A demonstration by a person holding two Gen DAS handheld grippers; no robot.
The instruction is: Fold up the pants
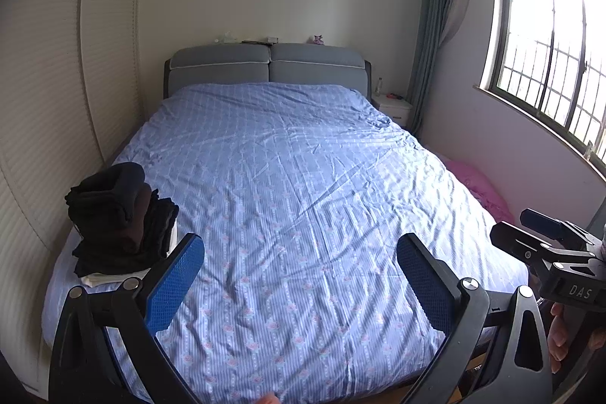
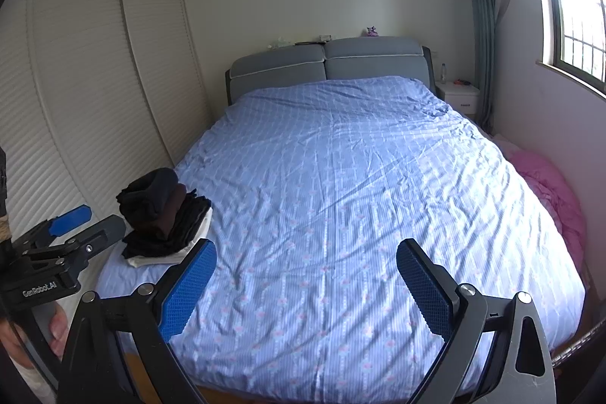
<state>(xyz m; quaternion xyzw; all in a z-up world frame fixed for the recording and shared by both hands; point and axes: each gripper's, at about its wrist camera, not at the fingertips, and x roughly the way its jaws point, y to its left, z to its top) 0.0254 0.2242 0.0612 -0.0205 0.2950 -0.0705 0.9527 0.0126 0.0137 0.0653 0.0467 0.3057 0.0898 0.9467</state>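
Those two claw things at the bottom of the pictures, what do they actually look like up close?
Each is a black frame of angular linkage bars joined by round silver pins. The left gripper and right gripper both end in flat fingers faced with blue, finely dimpled pads. From the side, white lettering shows on the bodies: "GenRobot.AI" on the left, "DAS" on the right. No cables visible.

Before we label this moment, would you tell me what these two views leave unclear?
- Stack of dark clothes: left wrist view; folds hide how many pieces, and which are pants.
- White item beneath the stack: right wrist view; mostly covered.
- Items on headboard: too small to identify.
- Pink bedding beside the bed: the bed's edge hides its lower part.
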